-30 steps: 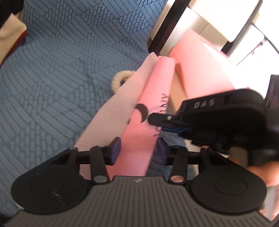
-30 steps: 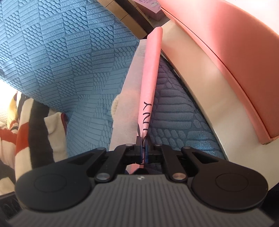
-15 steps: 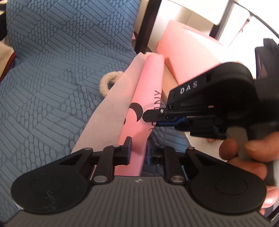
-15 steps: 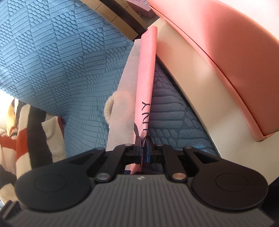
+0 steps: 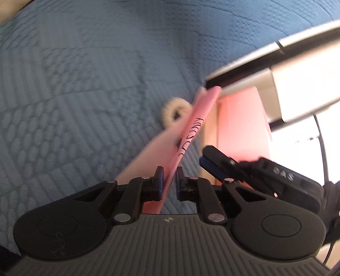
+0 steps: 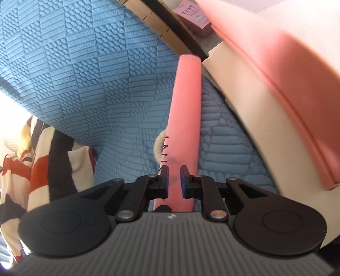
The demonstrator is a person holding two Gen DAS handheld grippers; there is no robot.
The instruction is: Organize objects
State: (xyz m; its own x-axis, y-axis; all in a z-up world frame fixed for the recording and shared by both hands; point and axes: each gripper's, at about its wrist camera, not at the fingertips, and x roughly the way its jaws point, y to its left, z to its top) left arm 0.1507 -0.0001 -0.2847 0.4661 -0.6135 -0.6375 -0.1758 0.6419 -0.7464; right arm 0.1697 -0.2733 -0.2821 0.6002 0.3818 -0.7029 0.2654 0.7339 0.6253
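My left gripper (image 5: 169, 183) holds its fingers narrow around the near end of a pink bag (image 5: 191, 135), the thin edge running between the pads; the blur leaves it unclear whether they actually pinch it. My right gripper (image 6: 174, 182) also straddles the bag (image 6: 184, 118), fingers narrow with a sliver of gap on each side, not visibly clamping. In the left view the right gripper (image 5: 214, 163) lies just right of my left fingers, low and pointing up-left, its tip near the bag without touching it.

The bag stretches away from both grippers over a blue quilted bedspread (image 6: 89, 63), black lettering along its side and a cream rope loop (image 5: 175, 109) peeking from behind it. Left of the bag the bedspread lies broad and bare. To the right, room is tight: a cream ledge (image 6: 240, 97) and a pink cushioned pad (image 6: 297, 89) run close alongside. A striped blanket (image 6: 42, 161) bunches at the near left edge. Beyond the bag's far tip stand a dark frame (image 6: 182, 31) and a pink box (image 6: 195, 17).
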